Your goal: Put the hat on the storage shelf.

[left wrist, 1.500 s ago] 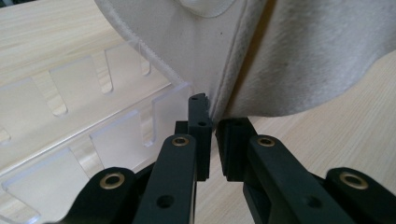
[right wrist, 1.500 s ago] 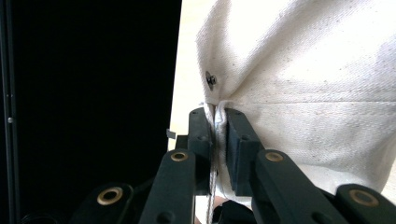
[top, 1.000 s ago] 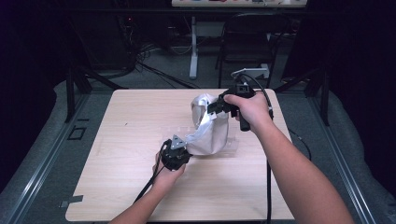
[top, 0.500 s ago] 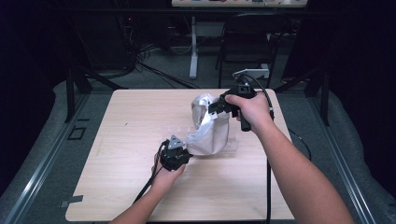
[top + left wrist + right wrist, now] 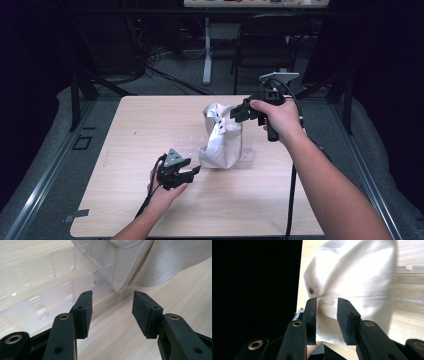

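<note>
My left black hand-held gripper [image 5: 192,171] carries a grey three-cornered plate; the right black hand-held gripper [image 5: 235,114] too. Brass-ringed screw holes, black cables trailing, bare forearms.

Setting: lab or recording workspace. Evidence: pale wooden tabletop [image 5: 150,130] on grey carpet; dark surroundings; loose cables [image 5: 165,75] on the floor beyond the far edge; desk leg [image 5: 207,55]; black chair [image 5: 265,45].
</note>
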### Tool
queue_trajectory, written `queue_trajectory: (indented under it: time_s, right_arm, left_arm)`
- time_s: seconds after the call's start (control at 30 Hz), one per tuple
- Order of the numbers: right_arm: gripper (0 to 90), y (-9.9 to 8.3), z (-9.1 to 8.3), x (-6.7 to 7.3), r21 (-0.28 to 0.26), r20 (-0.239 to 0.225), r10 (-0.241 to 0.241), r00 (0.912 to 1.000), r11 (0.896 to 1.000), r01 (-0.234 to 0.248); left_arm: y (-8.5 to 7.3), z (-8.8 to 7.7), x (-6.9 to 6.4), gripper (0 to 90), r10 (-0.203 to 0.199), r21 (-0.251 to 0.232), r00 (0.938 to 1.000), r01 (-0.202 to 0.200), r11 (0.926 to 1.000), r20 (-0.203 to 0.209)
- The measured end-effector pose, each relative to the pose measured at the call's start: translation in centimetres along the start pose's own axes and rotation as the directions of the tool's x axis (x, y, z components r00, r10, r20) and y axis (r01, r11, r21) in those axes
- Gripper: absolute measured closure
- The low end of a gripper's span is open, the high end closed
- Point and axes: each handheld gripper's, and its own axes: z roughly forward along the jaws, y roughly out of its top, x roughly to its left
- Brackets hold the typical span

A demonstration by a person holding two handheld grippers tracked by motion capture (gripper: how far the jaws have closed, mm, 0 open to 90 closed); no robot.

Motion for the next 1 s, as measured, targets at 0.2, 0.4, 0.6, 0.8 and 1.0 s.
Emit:
queue_trajectory:
  time_s: [0.2, 0.4, 0.6, 0.8, 1.0]
  right_arm:
    - [65.3, -1.3, -0.9, -0.1, 0.003, 0.053, -0.044, 0.9976, 0.999, 0.044]
    - [62.9, -3.2, -0.9, -0.8, 0.011, 0.109, -0.095, 0.9896, 0.996, 0.094]
    - [61.5, -4.9, -0.2, -2.1, -0.007, 0.144, -0.121, 0.9821, 0.992, 0.123]
    - [58.8, -6.4, 0.9, -4.0, -0.009, 0.187, -0.159, 0.9695, 0.987, 0.163]
    - [54.5, -8.4, 1.7, -6.1, -0.022, 0.249, -0.224, 0.9424, 0.971, 0.236]
  left_arm:
    - [-1.5, -2.6, 1.7, 49.6, 0.002, 0.010, 0.9997, -0.001, 0.9999, -0.025]
    - [-3.3, -3.9, 3.4, 48.8, -0.032, 0.028, 0.9974, 0.034, 0.9990, -0.065]
    - [-4.0, -3.8, 4.5, 47.7, -0.064, 0.032, 0.9953, 0.067, 0.9973, -0.073]
    - [-4.3, -3.3, 4.5, 47.1, -0.057, 0.047, 0.9953, 0.060, 0.9970, -0.079]
    - [-4.3, -3.0, 4.0, 45.7, -0.034, 0.052, 0.9967, 0.038, 0.9980, -0.074]
